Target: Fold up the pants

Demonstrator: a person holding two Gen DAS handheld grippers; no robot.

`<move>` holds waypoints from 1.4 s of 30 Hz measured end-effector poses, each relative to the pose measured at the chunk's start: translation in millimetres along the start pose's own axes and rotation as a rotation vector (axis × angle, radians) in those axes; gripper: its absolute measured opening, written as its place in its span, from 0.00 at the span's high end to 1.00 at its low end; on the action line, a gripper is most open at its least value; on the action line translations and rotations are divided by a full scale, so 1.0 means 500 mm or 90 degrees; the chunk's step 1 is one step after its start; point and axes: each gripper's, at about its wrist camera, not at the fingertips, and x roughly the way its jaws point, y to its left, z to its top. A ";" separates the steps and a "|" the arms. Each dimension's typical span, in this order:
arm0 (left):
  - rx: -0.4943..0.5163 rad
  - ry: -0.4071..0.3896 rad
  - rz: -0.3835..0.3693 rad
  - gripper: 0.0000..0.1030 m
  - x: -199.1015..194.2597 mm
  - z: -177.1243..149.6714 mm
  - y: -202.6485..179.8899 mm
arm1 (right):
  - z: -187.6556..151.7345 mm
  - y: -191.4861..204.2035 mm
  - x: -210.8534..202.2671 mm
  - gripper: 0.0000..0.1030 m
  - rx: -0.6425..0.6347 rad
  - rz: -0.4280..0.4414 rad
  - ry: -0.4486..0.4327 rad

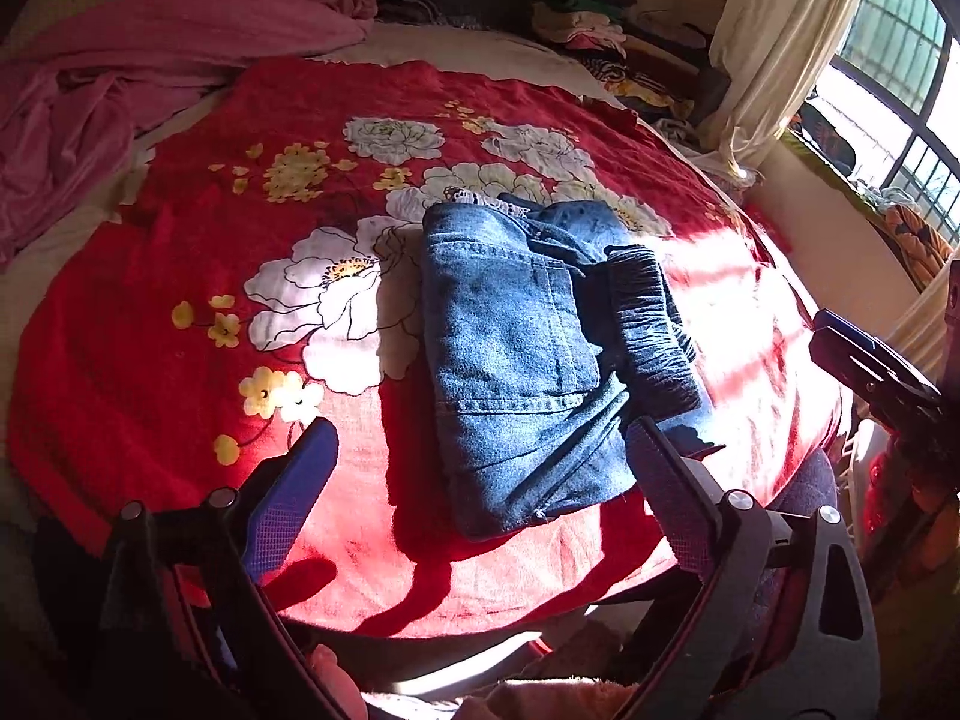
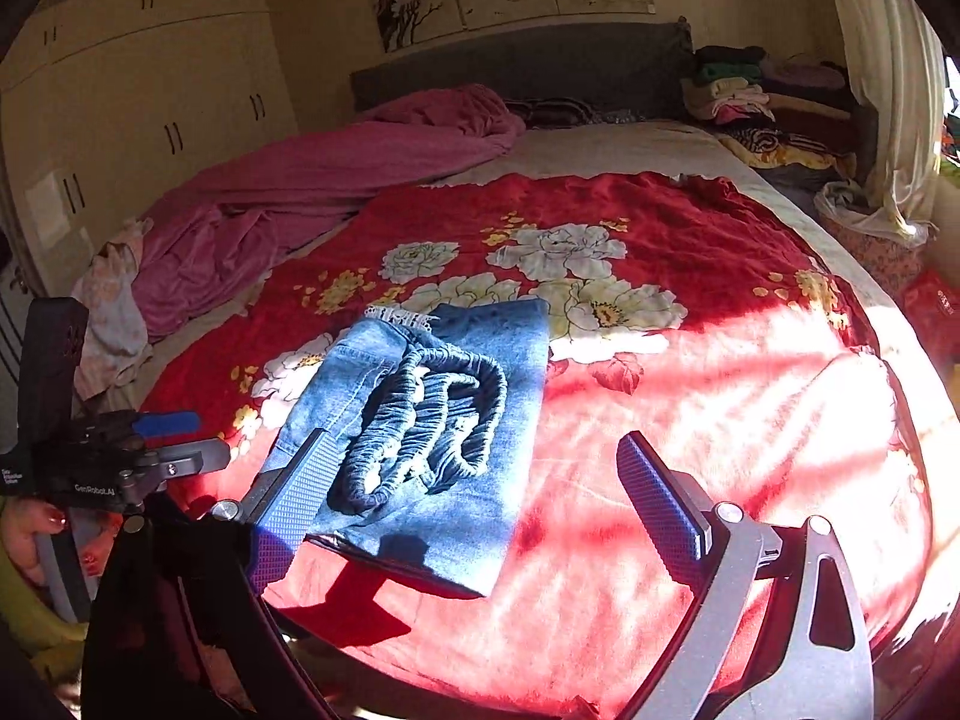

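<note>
Folded jeans (image 1: 528, 360): a blue denim bundle lying flat on the red flowered blanket (image 1: 180, 360), at about 12 o'clock from the left gripper (image 1: 480, 480) and at about 11 o'clock from the right gripper (image 2: 486, 486); a dark gathered waistband (image 2: 432, 420) rests on top, and a white lace edge shows at the far end. Left gripper: jaws spread wide, nothing held, its blue pads on either side of the bundle's near edge and clear of the cloth. Right gripper: jaws spread wide, nothing held; the left pad stands in front of the bundle's near left corner, contact not discernible, the right pad over bare blanket. Pink sheet (image 2: 312, 192): crumpled at 10 o'clock of the bed. Stack of folded clothes (image 2: 756, 96): at 1 o'clock, beside the dark headboard (image 2: 516, 69). Cream curtain (image 1: 774, 42) and barred window (image 1: 900, 48): at 2 o'clock in the left wrist view. Cupboards (image 2: 138, 90): along the wall at 10 o'clock. Sunlight falls in bands across the near blanket.
</note>
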 end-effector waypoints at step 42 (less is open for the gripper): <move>-0.061 0.038 -0.050 0.25 0.164 0.031 0.038 | -0.017 -0.082 0.246 0.45 0.154 0.105 0.159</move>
